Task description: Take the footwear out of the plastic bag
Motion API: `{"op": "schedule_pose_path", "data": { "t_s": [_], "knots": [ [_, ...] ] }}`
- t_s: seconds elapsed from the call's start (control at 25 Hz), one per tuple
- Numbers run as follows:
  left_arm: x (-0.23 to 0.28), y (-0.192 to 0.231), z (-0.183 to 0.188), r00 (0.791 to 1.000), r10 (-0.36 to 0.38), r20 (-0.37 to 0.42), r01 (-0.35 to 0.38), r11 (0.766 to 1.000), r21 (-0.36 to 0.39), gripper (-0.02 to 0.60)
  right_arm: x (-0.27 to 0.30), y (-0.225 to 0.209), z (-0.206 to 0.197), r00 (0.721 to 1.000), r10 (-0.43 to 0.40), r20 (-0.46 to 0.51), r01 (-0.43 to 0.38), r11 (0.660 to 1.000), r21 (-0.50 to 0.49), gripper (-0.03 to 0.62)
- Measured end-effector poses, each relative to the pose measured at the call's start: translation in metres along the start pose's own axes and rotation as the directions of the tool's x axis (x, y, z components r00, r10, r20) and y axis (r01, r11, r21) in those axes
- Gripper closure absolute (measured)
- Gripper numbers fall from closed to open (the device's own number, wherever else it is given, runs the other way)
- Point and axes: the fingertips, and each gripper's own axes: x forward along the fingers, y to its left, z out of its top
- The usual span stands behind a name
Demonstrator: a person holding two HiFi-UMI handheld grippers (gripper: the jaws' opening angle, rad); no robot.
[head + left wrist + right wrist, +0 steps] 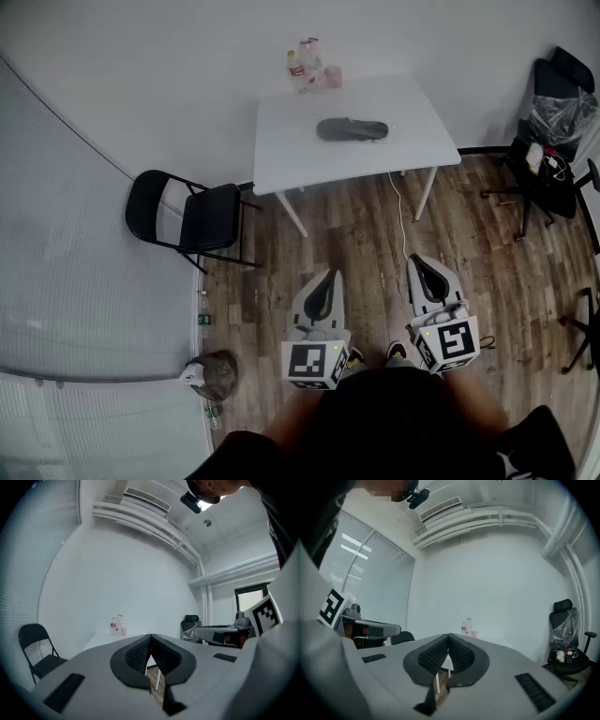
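Footwear: one dark grey, flat, elongated slipper-like item (352,129) lies near the ctr of the white rectangular table (281,141), well apart from both grippers. Whether a plastic bag wraps it cannot be told at this range.

1. Brown wood-plank floor (356,234): spans the room btwn the table and the person.
2. Table: stands at the far white wall on white legs.
3. Black folding chair (202,214): on the floor left of the table, near it, not touching.
4. Black office chair w/ clear plastic over its backrest (555,105): far right.
5. Left gripper (329,275): grey-white body w/ marker cube, held low over the floor, pointing toward the table. Jaws together, pads touching, nothing btwn them.
6. Right gripper (418,260): beside the left one, same heading. Jaws likewise pressed together, empty.
7. Brown-grey lump (217,373): on the floor, lower left; type unclear.
8. Small bottle cluster (309,67): at the table's far edge; one has a red label.
9. Thin white cable (401,211): hangs from the table's near edge to the floor.
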Motion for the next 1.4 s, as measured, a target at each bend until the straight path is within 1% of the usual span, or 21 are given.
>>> {"op": "schedule_pose_path", "data": {
  "t_s": [0.12,0.36,0.6,0.72,0.84,1.0,1.08,1.28,1.4],
  "knots": [
    [-0.003,0.002,0.0,1.0,-0.004,0.007,0.003,1.0,0.008,0.561,0.0,0.007,-0.002,1.0,0.01,0.009,-0.01,1.0,0.021,0.577],
    [-0.008,0.014,0.002,1.0,0.0,0.015,0.0,1.0,0.013,0.561,0.006,0.017,-0.003,1.0,0.007,0.013,-0.008,1.0,0.014,0.577],
    [-0.022,0.033,0.009,0.999,0.008,0.031,-0.009,1.0,0.029,0.561,0.007,0.021,0.001,0.998,-0.022,0.05,0.02,0.998,0.057,0.577],
    [-0.027,0.045,0.011,0.999,-0.012,0.041,0.012,1.0,0.014,0.561,0.013,0.023,0.002,0.998,-0.043,0.052,0.042,0.999,0.03,0.577],
    [-0.034,0.053,0.003,0.999,-0.029,0.033,0.029,1.0,0.003,0.561,0.012,0.027,-0.003,0.997,-0.061,0.039,0.06,0.998,0.038,0.577],
    [-0.038,0.063,-0.002,0.999,-0.042,0.028,0.042,0.999,-0.017,0.561,0.014,0.039,-0.006,0.999,-0.045,0.028,0.046,0.999,-0.02,0.577],
    [-0.036,0.068,-0.002,0.999,-0.043,0.031,0.043,0.999,-0.019,0.561,0.018,0.04,-0.006,0.999,-0.044,0.027,0.045,0.998,-0.033,0.577],
    [-0.024,0.074,-0.003,0.997,-0.056,0.046,0.055,0.998,0.008,0.561,0.032,0.029,-0.012,0.997,-0.062,0.036,0.064,0.996,-0.066,0.577],
    [-0.005,0.084,-0.001,0.997,-0.059,0.049,0.058,0.998,0.028,0.561,0.056,0.016,-0.012,0.996,-0.073,0.054,0.077,0.994,-0.078,0.577]
  ]
}}
